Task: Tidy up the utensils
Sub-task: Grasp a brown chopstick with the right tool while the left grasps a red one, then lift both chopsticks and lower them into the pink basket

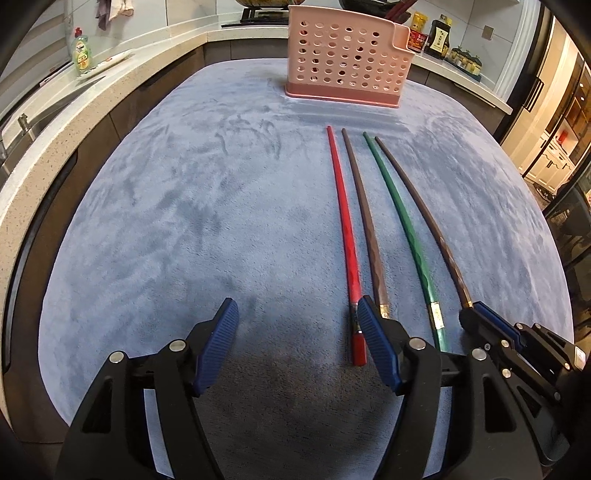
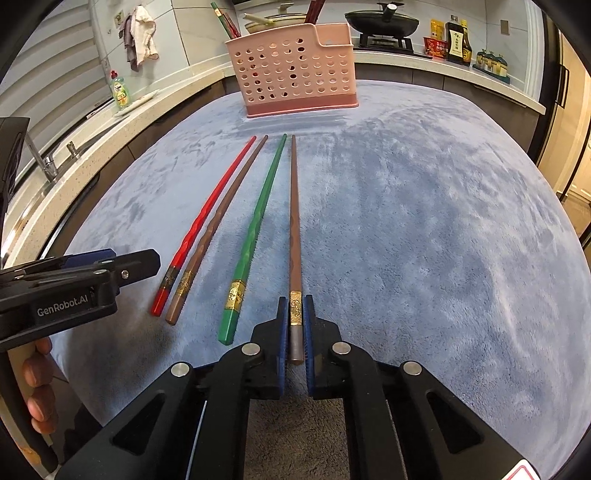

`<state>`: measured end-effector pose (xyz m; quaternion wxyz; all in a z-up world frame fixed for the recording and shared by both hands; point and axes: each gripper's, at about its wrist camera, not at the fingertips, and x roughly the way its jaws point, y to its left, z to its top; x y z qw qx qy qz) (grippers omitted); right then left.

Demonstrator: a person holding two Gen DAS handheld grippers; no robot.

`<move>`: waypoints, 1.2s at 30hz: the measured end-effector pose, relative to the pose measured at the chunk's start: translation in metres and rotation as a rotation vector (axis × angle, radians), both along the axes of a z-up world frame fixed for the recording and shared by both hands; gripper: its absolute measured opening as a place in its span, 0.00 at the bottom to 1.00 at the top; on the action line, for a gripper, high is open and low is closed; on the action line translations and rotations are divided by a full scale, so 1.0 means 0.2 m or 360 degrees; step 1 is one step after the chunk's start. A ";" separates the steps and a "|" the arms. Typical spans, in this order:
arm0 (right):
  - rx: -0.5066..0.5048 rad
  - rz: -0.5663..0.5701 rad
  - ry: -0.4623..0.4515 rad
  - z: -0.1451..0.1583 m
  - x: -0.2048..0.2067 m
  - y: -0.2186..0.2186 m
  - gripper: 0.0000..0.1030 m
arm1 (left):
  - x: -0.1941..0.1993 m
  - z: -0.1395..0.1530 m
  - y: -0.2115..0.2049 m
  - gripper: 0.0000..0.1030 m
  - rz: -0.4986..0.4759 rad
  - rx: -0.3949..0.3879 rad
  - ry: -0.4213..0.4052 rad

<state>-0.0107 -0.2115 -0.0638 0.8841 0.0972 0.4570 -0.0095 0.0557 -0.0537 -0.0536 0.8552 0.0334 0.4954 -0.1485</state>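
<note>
Several chopsticks lie side by side on a blue cloth: a red one, a brown one, a green one and a second brown one. My right gripper is shut on the thick end of that rightmost brown chopstick, which still rests on the cloth; it also shows in the left wrist view. My left gripper is open and empty, low over the cloth just left of the red chopstick. A pink perforated utensil holder stands at the far end and holds several chopsticks.
A stone counter with a sink, tap and green soap bottle runs along the left. A stove with a black pan and sauce bottles stand behind the holder. The blue cloth spreads wide to the right.
</note>
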 end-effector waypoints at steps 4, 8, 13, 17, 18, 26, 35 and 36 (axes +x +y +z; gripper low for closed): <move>0.0015 -0.0004 -0.0005 0.00 -0.01 -0.01 0.07 | -0.01 0.00 -0.02 0.62 -0.0025 -0.0013 -0.0006; 0.0014 -0.0004 -0.0005 0.00 -0.01 -0.01 0.07 | -0.01 -0.02 -0.03 0.62 -0.0035 -0.0008 0.0009; 0.0011 -0.0003 -0.0004 0.00 -0.01 -0.01 0.07 | 0.00 -0.04 -0.04 0.61 -0.0037 -0.0001 0.0031; 0.0010 -0.0003 -0.0004 0.00 -0.01 -0.01 0.07 | 0.00 -0.07 -0.04 0.60 -0.0033 0.0012 0.0040; 0.0011 -0.0003 -0.0004 0.00 -0.01 -0.01 0.07 | 0.00 -0.07 -0.04 0.60 -0.0033 0.0013 0.0039; 0.0009 -0.0003 -0.0004 0.00 -0.01 -0.01 0.07 | 0.00 -0.08 -0.03 0.45 -0.0013 0.0045 0.0016; 0.0010 -0.0002 -0.0004 0.00 -0.01 -0.01 0.07 | 0.03 -0.06 0.01 0.11 -0.0006 0.0014 0.0034; 0.0009 -0.0001 -0.0004 0.00 -0.01 -0.01 0.07 | 0.04 -0.06 0.02 0.11 -0.0007 0.0009 0.0038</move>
